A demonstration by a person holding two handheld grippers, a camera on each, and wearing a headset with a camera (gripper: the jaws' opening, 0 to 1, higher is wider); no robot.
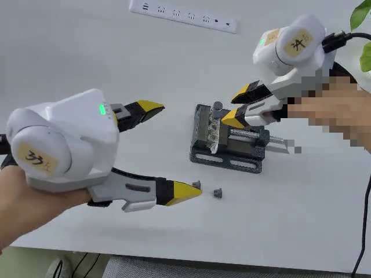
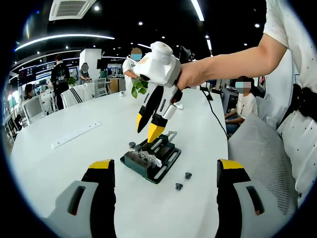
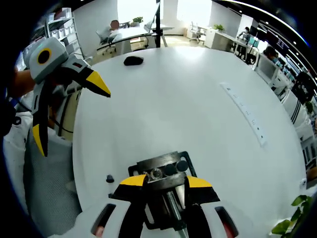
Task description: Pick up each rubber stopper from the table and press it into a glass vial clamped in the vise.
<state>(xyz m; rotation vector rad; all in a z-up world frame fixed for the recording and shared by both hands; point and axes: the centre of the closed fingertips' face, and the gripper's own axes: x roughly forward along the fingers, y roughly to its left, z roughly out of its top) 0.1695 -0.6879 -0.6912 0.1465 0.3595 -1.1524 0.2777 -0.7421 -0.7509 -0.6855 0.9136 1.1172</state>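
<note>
A small dark vise (image 1: 227,152) stands mid-table and clamps a row of glass vials (image 1: 213,136). The farthest vial carries a grey stopper (image 1: 217,108). Two loose grey stoppers lie in front of the vise: one (image 1: 217,193) in the open, one (image 1: 197,185) right at my left gripper's lower jaw tip. My left gripper (image 1: 174,149) is wide open and empty, left of the vise (image 2: 151,159), with both stoppers (image 2: 188,175) (image 2: 179,186) ahead of it. My right gripper (image 1: 232,109) hovers over the vise's far end (image 3: 163,172), jaws a little apart with nothing between them.
A white power strip (image 1: 182,14) lies at the table's far edge, and green leaves (image 1: 362,23) show at the top right. The table's near edge runs just below the left gripper. A black mouse (image 3: 132,60) lies far off. People sit and stand in the background.
</note>
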